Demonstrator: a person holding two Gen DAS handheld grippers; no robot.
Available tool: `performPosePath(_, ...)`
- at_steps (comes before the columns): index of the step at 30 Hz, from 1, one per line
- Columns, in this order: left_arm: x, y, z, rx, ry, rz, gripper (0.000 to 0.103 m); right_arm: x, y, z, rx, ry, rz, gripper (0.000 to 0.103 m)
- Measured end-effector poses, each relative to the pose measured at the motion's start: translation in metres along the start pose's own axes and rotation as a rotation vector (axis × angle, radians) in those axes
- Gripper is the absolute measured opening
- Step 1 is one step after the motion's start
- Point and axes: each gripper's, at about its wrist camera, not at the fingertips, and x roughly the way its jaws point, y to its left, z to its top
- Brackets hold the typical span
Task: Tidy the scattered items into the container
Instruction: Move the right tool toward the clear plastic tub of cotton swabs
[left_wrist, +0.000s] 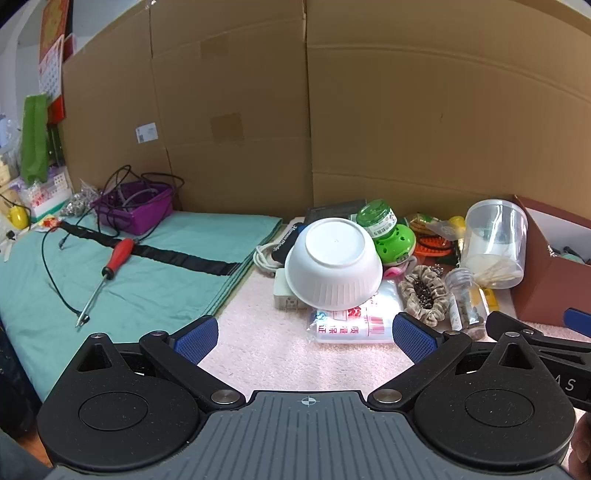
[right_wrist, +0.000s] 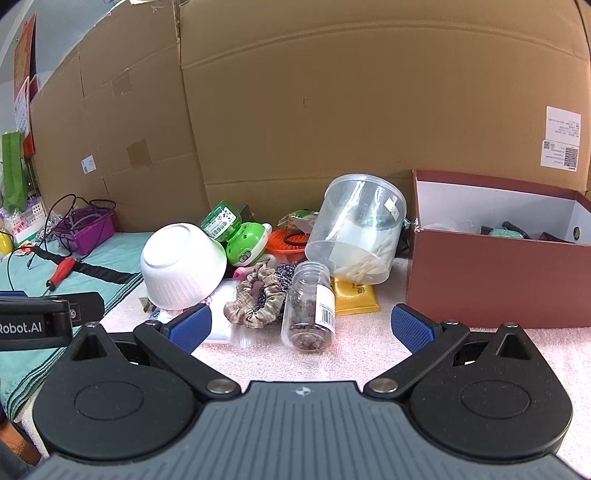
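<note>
Both claws were spread wide and held nothing. The left claw (left_wrist: 304, 334) hung tilted down over bare pink towelling on the tabletop (left_wrist: 295, 354), facing the overturned white bowl (left_wrist: 334, 264). The right claw (right_wrist: 301, 328) hung just beside it, facing the small clear bottle (right_wrist: 310, 310) that lay on its side, mouth away from the camera. That wide stance suited a start, since most of the clutter was bulky and would need full spread to get around.

The scattered things lay bunched against the cardboard backdrop (right_wrist: 332, 110) along the far edge of the tabletop. The bowl leaned tilted on a plastic packet (left_wrist: 354, 321) and a white adapter (left_wrist: 284, 291), so it would probably rock if nudged. Behind it sat a green jar (right_wrist: 219, 221) and a green toy (right_wrist: 247, 242), touching each other. A scrunchie (right_wrist: 258, 299) lay between the bowl and the bottle. A large clear tub (right_wrist: 356, 229) rested tipped against the pile, over a yellow packet (right_wrist: 356, 295).

The container, a reddish-brown box (right_wrist: 495, 273), stood open toward the right edge, close beside the tub, with a few dark items already inside. Being nearest, the bottle looked the natural first pick for the right claw. A red screwdriver (left_wrist: 114, 264) lay on the green cloth (left_wrist: 147, 288) toward the left edge, well apart from the rest.
</note>
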Motion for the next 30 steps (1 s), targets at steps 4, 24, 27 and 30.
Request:
performPosePath(4,0.0,0.0,0.0,0.0,0.0,-0.001,0.103,-0.001,-0.002,0.0,0.012,-0.007,0.0,0.103)
performPosePath(24,0.03,0.022,-0.01,-0.123,-0.029,-0.118,0.103,0.013,-0.044,-0.011,0.144,0.045,0.17,0.103)
performPosePath(27,0.031,0.019,-0.011,-0.094,-0.086,-0.081,0.103,0.022,-0.037,-0.011,0.051,0.044,0.116,0.103)
performPosePath(30,0.031,0.021,-0.008,-0.08,-0.125,-0.056,0.103,0.038,-0.032,-0.005,0.037,0.063,0.067,0.103)
